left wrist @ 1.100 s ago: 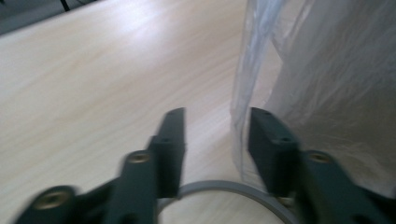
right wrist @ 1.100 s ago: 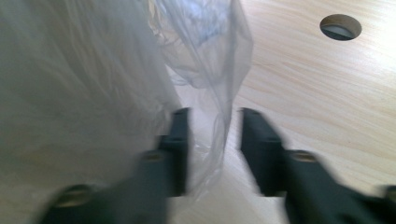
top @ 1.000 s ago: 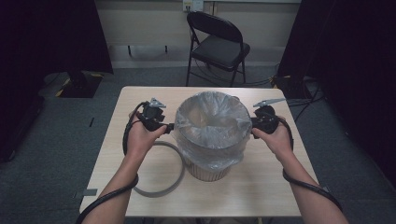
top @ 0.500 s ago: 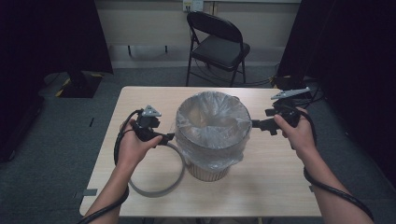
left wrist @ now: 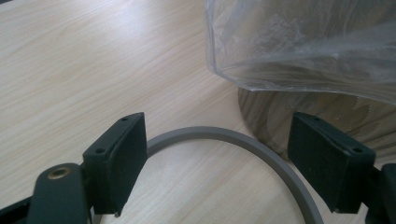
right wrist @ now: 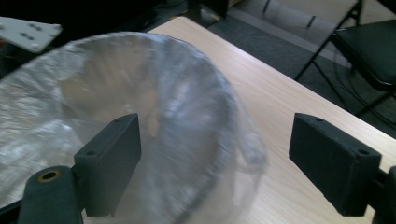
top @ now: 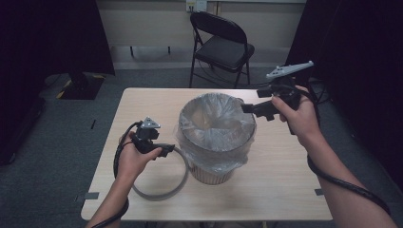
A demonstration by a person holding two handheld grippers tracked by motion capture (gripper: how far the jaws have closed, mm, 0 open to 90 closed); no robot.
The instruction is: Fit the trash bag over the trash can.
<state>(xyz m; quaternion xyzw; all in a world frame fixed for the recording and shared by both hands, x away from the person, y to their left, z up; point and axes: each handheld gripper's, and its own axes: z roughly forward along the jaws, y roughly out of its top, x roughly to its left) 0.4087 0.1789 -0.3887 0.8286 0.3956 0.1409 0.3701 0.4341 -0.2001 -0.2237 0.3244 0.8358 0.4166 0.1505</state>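
A round wood-grain bin (top: 209, 173) stands mid-table, lined with a clear plastic bag (top: 216, 118) folded over its rim. A grey ring (top: 164, 194) lies flat on the table, left of the bin and touching its base. My left gripper (top: 168, 151) is low over the ring. Its jaws have just been opening and stand open, with the ring's arc (left wrist: 261, 149) on the table between them, untouched. My right gripper (top: 247, 108) hangs above the bin's right rim. Its jaws have just been opening too and stand open over the bag's edge (right wrist: 187, 121), clear of it.
The light wood table (top: 285, 180) has bare room right of and in front of the bin. A black folding chair (top: 223, 45) stands on the floor behind the table. Cables trail from both grippers along the forearms.
Both grippers have left the bag's rim. The right hand has risen up and to the right. The left hand has dropped to the ring on the table.
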